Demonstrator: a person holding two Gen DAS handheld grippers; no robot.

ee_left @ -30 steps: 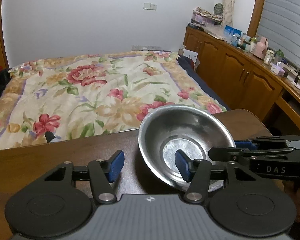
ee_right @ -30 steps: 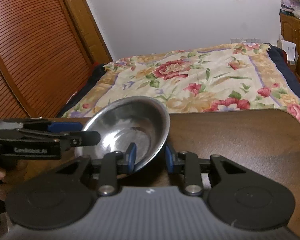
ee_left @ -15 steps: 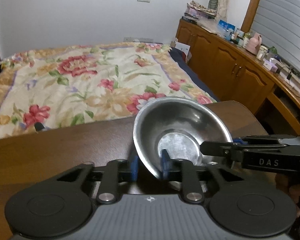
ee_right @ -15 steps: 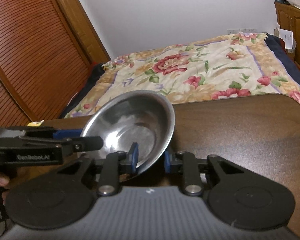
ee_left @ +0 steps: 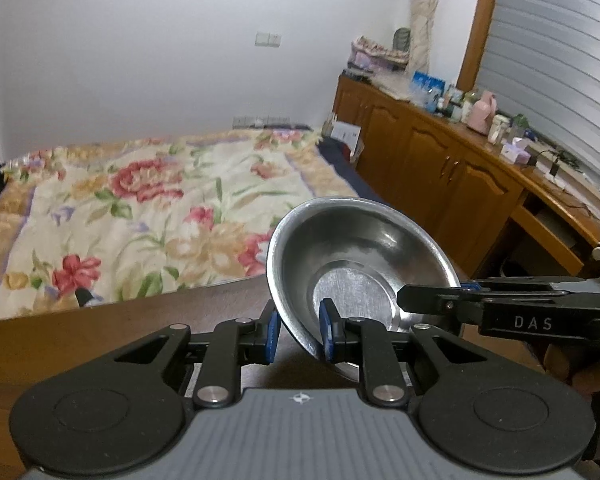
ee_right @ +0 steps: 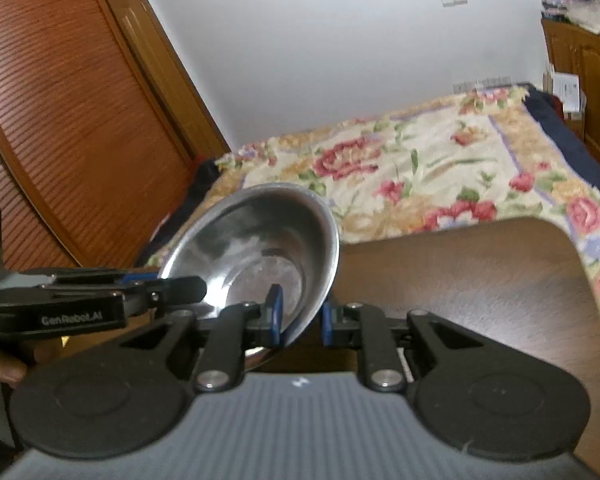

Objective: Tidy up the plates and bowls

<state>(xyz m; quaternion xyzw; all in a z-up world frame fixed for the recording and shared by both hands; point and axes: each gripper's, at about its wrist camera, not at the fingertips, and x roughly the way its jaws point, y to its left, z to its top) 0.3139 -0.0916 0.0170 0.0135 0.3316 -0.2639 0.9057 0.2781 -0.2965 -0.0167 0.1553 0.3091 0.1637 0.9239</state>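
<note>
Left wrist view: left claw (ee_left: 298, 330) clamped on near rim of steel bowl (ee_left: 356, 256), tilted, above brown table (ee_left: 100, 332); right claw (ee_left: 428, 300) grips its right rim. Right wrist view: right claw (ee_right: 300, 314), jaws just closing, pinches the bowl (ee_right: 256, 248) rim; left claw (ee_right: 180, 286) at its left edge.

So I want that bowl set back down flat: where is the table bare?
The brown table is bare to the right of the steel bowl, out to its rounded corner by the floral bed. A bare strip also lies left of the bowl. Crowded only at the bowl, where both grippers clamp its rim.
</note>
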